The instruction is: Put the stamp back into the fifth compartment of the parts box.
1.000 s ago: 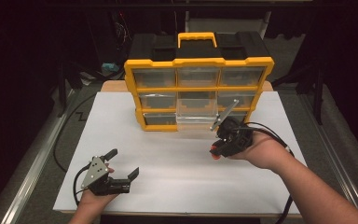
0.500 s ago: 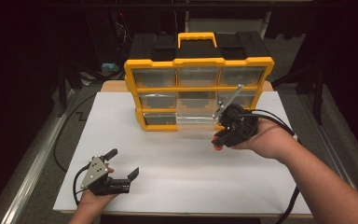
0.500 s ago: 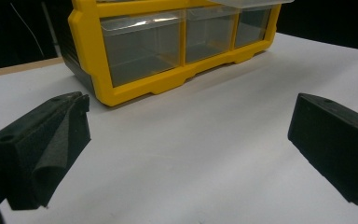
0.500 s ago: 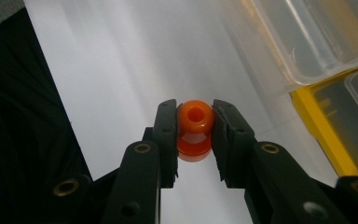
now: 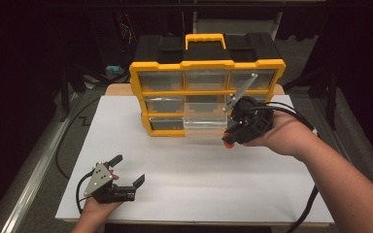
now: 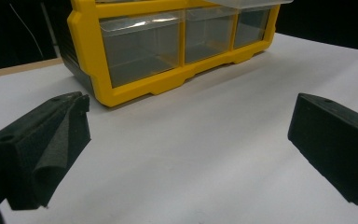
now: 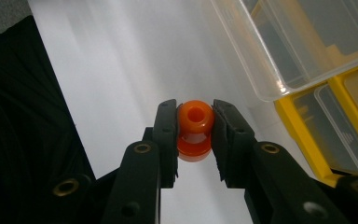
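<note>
A yellow organizer (image 5: 206, 92) with clear drawers stands at the back of the white table. One clear drawer (image 5: 203, 126) in its middle column is pulled out toward me. My right gripper (image 5: 228, 139) hovers just right of that drawer's front corner, shut on a small orange spool-shaped piece (image 7: 195, 128) with a hole through it. The open drawer (image 7: 303, 37) shows at the upper right of the right gripper view. My left gripper (image 5: 128, 171) rests low at the front left of the table, jaws wide open, nothing between them. Ahead of it stands the organizer (image 6: 168, 46).
The white sheet (image 5: 194, 184) covers the table, with bare room between the two grippers. A black case with a yellow handle (image 5: 205, 41) stands behind the organizer. Cables trail off the left edge and the right front corner.
My right gripper has moved up and left with the orange piece, closer to the pulled-out drawer. The left gripper has stayed put.
</note>
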A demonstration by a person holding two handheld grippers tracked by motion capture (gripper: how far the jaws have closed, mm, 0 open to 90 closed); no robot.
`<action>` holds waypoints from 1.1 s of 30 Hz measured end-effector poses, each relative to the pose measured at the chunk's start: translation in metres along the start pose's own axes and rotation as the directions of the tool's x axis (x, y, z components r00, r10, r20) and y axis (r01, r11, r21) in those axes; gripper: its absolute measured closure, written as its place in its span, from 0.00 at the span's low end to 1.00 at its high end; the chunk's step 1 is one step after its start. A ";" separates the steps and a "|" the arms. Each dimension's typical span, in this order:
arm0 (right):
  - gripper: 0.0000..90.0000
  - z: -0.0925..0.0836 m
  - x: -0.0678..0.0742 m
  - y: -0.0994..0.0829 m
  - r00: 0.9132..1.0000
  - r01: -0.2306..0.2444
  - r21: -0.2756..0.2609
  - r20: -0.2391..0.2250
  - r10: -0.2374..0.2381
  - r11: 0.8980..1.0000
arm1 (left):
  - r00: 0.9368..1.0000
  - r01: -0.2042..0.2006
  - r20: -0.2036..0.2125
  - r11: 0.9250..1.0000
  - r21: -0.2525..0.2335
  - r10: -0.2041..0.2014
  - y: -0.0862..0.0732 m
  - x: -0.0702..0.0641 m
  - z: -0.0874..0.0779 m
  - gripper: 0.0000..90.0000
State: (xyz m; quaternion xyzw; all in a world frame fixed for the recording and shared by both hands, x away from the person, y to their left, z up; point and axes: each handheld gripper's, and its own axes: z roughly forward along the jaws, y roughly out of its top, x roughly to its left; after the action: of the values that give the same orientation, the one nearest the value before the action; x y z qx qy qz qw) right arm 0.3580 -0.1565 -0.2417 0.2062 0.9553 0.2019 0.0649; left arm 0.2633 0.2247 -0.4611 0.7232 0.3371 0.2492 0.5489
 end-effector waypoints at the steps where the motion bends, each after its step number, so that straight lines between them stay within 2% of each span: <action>1: 0.82 0.000 0.000 0.000 1.000 0.000 0.000 0.000 0.000 1.000 | 1.000 0.000 0.000 1.000 0.000 0.000 0.000 0.000 0.000 0.00; 17: 0.82 -0.016 -0.008 0.020 1.000 0.004 -0.002 0.021 -0.004 1.000 | 1.000 -0.003 -0.002 1.000 0.003 0.003 0.000 0.000 0.000 0.00; 24: 0.82 -0.015 -0.010 0.034 1.000 0.013 0.001 0.019 -0.013 1.000 | 1.000 -0.005 0.000 1.000 0.005 0.005 0.000 0.000 0.000 0.00; 33: 0.82 -0.004 -0.014 0.051 1.000 0.023 0.005 0.020 -0.023 1.000 | 1.000 -0.003 0.002 1.000 0.007 0.003 0.000 0.000 0.000 0.00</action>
State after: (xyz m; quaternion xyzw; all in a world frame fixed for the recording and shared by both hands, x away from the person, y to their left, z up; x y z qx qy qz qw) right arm 0.3886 -0.1217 -0.2164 0.1974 0.9574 0.1968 0.0761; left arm 0.2635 0.2244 -0.4616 0.7257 0.3363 0.2483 0.5464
